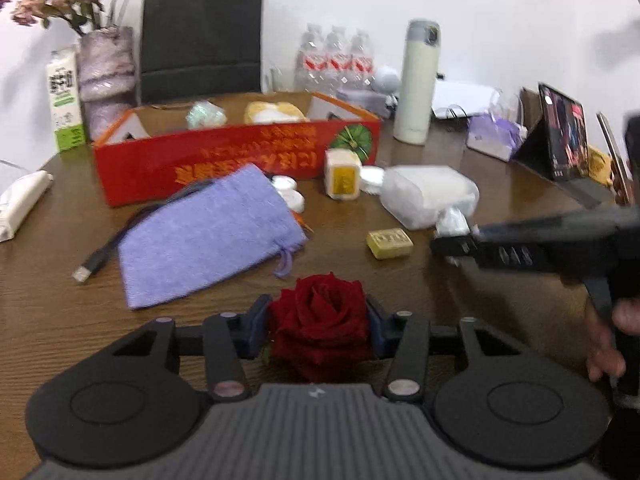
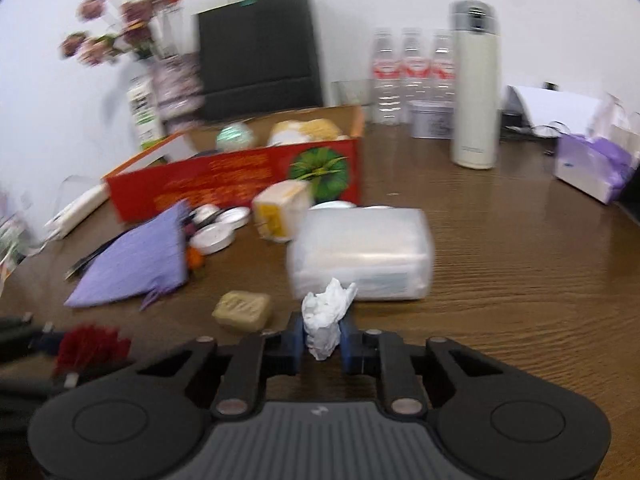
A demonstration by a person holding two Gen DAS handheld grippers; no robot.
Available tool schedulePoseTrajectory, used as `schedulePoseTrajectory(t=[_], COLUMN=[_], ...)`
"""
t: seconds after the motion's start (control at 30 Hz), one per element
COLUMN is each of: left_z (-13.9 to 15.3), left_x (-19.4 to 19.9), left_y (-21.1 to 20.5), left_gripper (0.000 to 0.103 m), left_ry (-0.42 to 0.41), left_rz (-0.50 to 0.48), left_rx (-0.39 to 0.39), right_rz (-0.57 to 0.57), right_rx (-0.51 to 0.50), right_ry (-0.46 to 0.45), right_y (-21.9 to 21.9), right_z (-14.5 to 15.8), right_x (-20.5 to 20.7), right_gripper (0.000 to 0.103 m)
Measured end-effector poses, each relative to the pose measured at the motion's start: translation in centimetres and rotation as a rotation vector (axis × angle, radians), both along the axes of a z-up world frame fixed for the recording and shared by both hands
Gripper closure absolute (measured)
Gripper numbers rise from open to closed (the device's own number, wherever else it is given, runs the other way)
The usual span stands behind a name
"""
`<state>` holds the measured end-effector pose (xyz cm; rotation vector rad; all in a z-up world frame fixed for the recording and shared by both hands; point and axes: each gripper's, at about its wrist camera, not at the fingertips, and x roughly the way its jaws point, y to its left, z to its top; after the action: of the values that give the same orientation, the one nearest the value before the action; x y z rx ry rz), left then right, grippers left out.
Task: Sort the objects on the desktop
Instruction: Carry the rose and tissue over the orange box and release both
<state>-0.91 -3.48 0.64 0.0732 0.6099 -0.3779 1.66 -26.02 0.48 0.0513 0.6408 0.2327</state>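
Note:
My left gripper (image 1: 319, 330) is shut on a dark red rose (image 1: 320, 320) and holds it just above the wooden table (image 1: 60, 320). My right gripper (image 2: 322, 340) is shut on a crumpled white tissue (image 2: 326, 318); it shows in the left wrist view (image 1: 452, 246) at the right, with the tissue (image 1: 452, 222) at its tip. The rose also shows in the right wrist view (image 2: 90, 346) at the lower left. An open red cardboard box (image 1: 240, 156) (image 2: 240, 180) stands behind, with a green ball (image 2: 234, 136) and a yellow item (image 2: 308, 130) inside.
On the table lie a purple pouch (image 1: 208, 236), a black cable (image 1: 100, 260), an olive soap bar (image 1: 390, 243), a yellow-labelled cube (image 1: 342, 174), white lids (image 1: 290, 194) and a clear plastic pack (image 1: 428, 194). A white thermos (image 1: 418, 84), water bottles (image 1: 336, 60), tablet (image 1: 564, 136) and vase (image 1: 106, 72) stand behind.

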Motion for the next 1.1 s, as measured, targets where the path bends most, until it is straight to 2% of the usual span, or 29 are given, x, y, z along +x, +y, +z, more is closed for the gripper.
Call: schedulePoseTrajectory(t=[0.17,0.3,0.4,0.5,0.57,0.63,0.7,0.77,0.9,1.03,1.07,1.1], left_z=[2.1,4.2,6.4,9.4,11.0,11.9,12.0,11.2,8.6,5.4,5.0,4.6], left_x=[-1.5,-1.8,0.5,5.3,9.1,14.0,18.8,23.8,31.3,35.7,36.3,36.9], left_y=[2.3,3.8,5.1,5.8,5.8,5.1,4.3,3.5,2.1,1.2,1.2,1.0], left_gripper=[0.054,0.054,0.054,0.054,0.054,0.054,0.054,0.054,0.054,0.052,0.050,0.043], left_ry=[-0.060,-0.105,-0.105,-0.103,-0.103,-0.091,-0.059,0.010,0.121,0.206,0.214,0.218], left_rz=[0.062,0.102,0.120,0.122,0.117,0.111,0.134,0.125,0.138,0.167,0.173,0.171], left_rx=[-0.051,-0.063,-0.072,-0.057,-0.050,-0.025,0.003,0.015,0.037,0.074,0.078,0.085], right_rz=[0.077,0.133,0.157,0.165,0.166,0.178,0.183,0.181,0.157,0.137,0.137,0.138], right_rx=[0.015,-0.001,0.026,0.039,0.031,0.053,0.116,0.139,0.122,0.102,0.112,0.122], right_ry=[-0.030,-0.105,-0.148,-0.185,-0.211,-0.201,-0.124,-0.057,0.114,0.249,0.275,0.319], right_y=[1.8,3.4,4.0,4.4,4.9,5.2,5.3,5.7,7.3,8.9,9.2,9.6], right_z=[1.5,3.6,5.8,8.4,10.4,12.1,13.2,13.6,11.8,8.3,7.6,6.7], right_x=[-3.3,-5.3,-4.7,-2.0,0.8,5.3,11.1,16.6,27.8,35.1,36.3,37.7], right_gripper=[0.086,0.086,0.086,0.086,0.086,0.086,0.086,0.086,0.086,0.085,0.084,0.083])
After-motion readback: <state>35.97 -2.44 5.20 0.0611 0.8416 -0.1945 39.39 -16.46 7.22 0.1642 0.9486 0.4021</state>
